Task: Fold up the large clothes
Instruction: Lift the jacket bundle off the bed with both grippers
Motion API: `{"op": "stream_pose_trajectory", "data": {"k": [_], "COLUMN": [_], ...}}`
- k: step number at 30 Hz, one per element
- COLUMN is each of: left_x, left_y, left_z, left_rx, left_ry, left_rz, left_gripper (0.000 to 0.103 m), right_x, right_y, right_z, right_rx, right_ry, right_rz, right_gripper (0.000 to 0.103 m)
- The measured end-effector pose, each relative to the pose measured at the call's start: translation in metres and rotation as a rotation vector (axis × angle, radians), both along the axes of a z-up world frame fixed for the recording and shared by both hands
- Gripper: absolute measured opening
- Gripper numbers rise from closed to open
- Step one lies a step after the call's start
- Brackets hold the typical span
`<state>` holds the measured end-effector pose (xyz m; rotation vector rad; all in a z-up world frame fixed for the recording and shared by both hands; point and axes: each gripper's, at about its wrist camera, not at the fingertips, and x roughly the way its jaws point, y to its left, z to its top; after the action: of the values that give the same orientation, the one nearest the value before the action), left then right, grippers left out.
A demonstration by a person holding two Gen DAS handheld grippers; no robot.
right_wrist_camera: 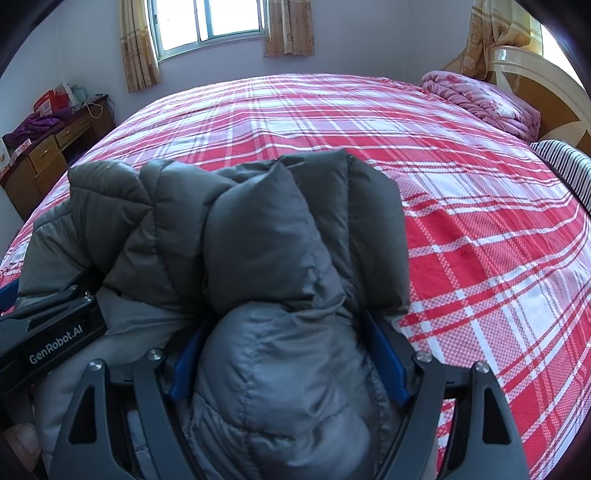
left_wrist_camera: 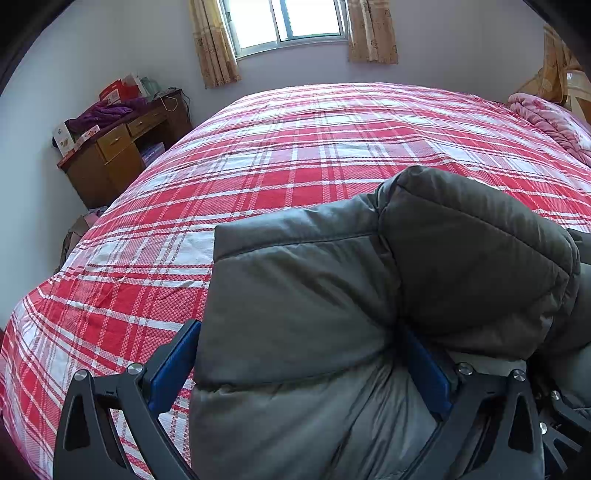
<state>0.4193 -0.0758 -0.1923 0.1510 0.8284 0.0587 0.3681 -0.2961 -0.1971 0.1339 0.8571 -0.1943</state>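
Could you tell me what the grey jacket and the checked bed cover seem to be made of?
The grey jacket looks like a padded puffer with a smooth synthetic shell, perhaps nylon or polyester: stitched puffy channels and a faint sheen. The checked bed cover looks like matte woven cloth, likely cotton, with a fine textured weave in its red squares. Both grippers' fingers are closed on the jacket.

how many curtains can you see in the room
3. One curtain hangs left of the window, one right of it, and a third hangs in the right corner behind the headboard. More may be out of view.
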Motion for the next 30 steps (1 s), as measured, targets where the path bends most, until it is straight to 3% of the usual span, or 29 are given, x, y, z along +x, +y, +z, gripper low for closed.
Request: {"op": "stream_pose_trajectory", "data": {"k": [4,8,12,16,24,30], "left_x": [-0.004,-0.037,-0.060,-0.073,-0.076,-0.075], "left_y": [0.007,0.037,0.058,0.067,0.070,0.059], "left_z": [0.009,0.034,0.033,0.022,0.011,0.006], "left_rx": [-0.035,-0.168,-0.161,-0.203,-0.231,-0.185], "left_ry": [0.027,0.026,0.015,0.038,0.046,0.029], "left_rz": [-0.033,-0.125,-0.156,-0.189,-0.204,-0.205], "left_gripper": [0.102,0.102,0.102,0.102,0.102,0.102], "right_x": [0.000,-0.020,-0.058,-0.076,-0.072,-0.074], "right_y": [-0.003,-0.017,-0.036,-0.048,-0.062,-0.055], "right_z": [0.001,0.017,0.028,0.019,0.000,-0.002], "right_rx": [0.013,0.104,0.146,0.190,0.344,0.324], "right_ry": [0.003,-0.056,-0.140,-0.140,-0.110,-0.133], "right_rz": [0.005,0.032,0.009,0.001,0.031,0.048], "right_gripper": [0.082,0.083,0.083,0.084,0.086,0.087]}}
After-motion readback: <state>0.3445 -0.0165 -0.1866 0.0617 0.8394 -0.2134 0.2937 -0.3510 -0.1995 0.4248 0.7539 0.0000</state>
